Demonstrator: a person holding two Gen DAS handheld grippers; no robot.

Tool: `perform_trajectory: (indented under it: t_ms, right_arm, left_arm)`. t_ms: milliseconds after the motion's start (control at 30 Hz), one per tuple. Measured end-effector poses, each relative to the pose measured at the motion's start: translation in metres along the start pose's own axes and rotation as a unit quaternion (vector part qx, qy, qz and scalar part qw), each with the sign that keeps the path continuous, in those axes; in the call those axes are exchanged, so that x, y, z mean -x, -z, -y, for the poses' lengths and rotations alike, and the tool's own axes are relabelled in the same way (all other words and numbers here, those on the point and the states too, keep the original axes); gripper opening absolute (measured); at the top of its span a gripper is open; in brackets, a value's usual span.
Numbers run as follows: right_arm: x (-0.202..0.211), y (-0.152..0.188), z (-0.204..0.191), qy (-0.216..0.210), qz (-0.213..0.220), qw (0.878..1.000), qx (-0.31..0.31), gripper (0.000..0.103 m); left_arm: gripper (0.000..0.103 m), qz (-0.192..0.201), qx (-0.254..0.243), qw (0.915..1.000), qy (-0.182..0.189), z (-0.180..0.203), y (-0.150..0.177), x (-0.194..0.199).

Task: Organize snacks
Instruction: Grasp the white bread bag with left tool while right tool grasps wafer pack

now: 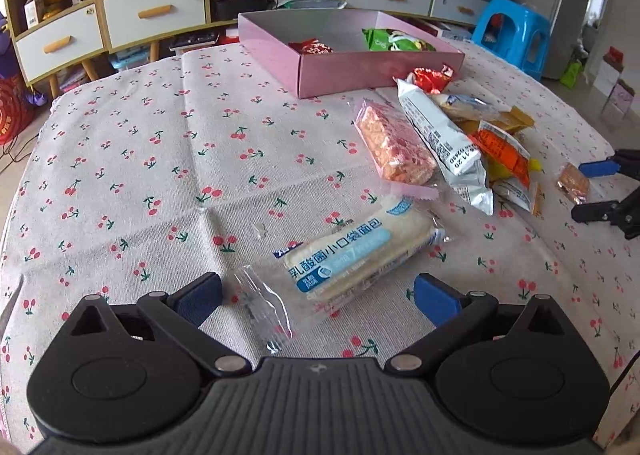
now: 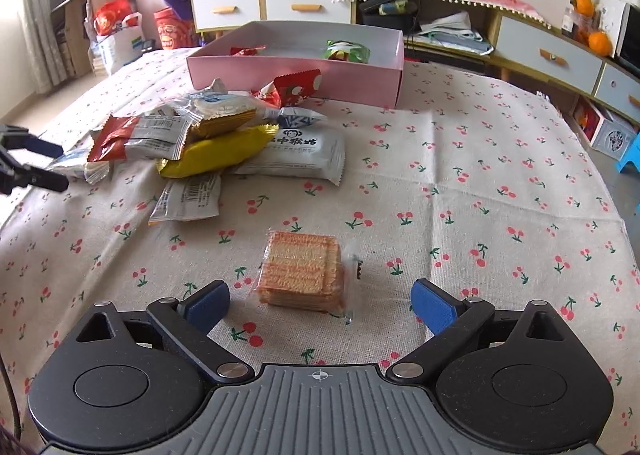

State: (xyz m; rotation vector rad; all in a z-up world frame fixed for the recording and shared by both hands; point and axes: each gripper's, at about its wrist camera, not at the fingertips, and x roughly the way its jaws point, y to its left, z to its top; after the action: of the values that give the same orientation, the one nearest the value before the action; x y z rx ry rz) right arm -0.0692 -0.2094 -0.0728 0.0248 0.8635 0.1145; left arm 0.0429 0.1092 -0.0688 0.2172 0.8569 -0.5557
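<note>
My left gripper (image 1: 318, 297) is open, its jaws on either side of the near end of a white bread pack (image 1: 356, 251) lying on the cherry-print cloth. My right gripper (image 2: 320, 303) is open around a clear-wrapped wafer pack (image 2: 302, 271); that pack (image 1: 573, 182) and the right gripper (image 1: 596, 191) also show in the left wrist view. A pink box (image 1: 340, 69) at the far side holds a red snack (image 1: 312, 46) and a green snack (image 1: 394, 40). A heap of snack packs (image 2: 224, 135) lies before the box (image 2: 296, 73).
A pink cake bar (image 1: 394, 143) and a long silver pack (image 1: 444, 143) lie beyond the bread. The left gripper (image 2: 28, 165) shows at the right wrist view's left edge. Drawers and shelves stand behind the table. A blue stool (image 1: 512, 31) stands at the right.
</note>
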Motion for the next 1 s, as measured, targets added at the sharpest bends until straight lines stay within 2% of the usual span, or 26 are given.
perform_trajectory:
  t_ms: [167, 300, 400, 633, 767, 867, 900, 967, 1000]
  right_arm:
    - [-0.002, -0.001, 0.001, 0.001, 0.003, 1.000, -0.001, 0.099]
    - [-0.002, -0.001, 0.000, 0.003, 0.003, 1.000, -0.002, 0.099]
    - [-0.002, -0.002, 0.000, 0.004, 0.003, 1.000, -0.002, 0.099]
    - [-0.003, -0.003, -0.001, 0.010, 0.006, 1.000, -0.005, 0.097]
    - [-0.002, -0.003, -0.002, 0.008, 0.008, 1.000, -0.004, 0.094]
    - [0.000, -0.004, -0.003, 0.003, 0.011, 1.000, -0.002, 0.085]
    - [0.000, -0.005, -0.004, 0.001, 0.012, 1.000, -0.001, 0.079]
    - [0.001, -0.006, -0.005, -0.003, 0.014, 1.000, 0.000, 0.067]
    - [0.001, -0.007, -0.006, -0.004, 0.015, 1.000, 0.000, 0.058]
  left_arm:
    - [0.100, -0.003, -0.010, 0.9999, -0.001, 0.005, 0.001, 0.001]
    - [0.099, 0.005, -0.016, 0.9997, -0.020, 0.007, -0.001, -0.001]
    - [0.093, 0.015, -0.017, 0.9991, -0.036, 0.008, -0.004, -0.002]
    - [0.092, 0.040, -0.080, 0.9935, -0.071, 0.027, -0.008, -0.003]
    - [0.087, 0.045, -0.096, 0.9915, -0.075, 0.032, -0.011, -0.003]
    - [0.078, 0.047, -0.108, 0.9901, -0.077, 0.037, -0.011, -0.003]
    - [0.076, 0.047, -0.110, 0.9898, -0.077, 0.038, -0.011, -0.003]
    - [0.066, 0.048, -0.114, 0.9896, -0.074, 0.039, -0.010, -0.001]
    - [0.063, 0.048, -0.116, 0.9894, -0.073, 0.041, -0.010, -0.001]
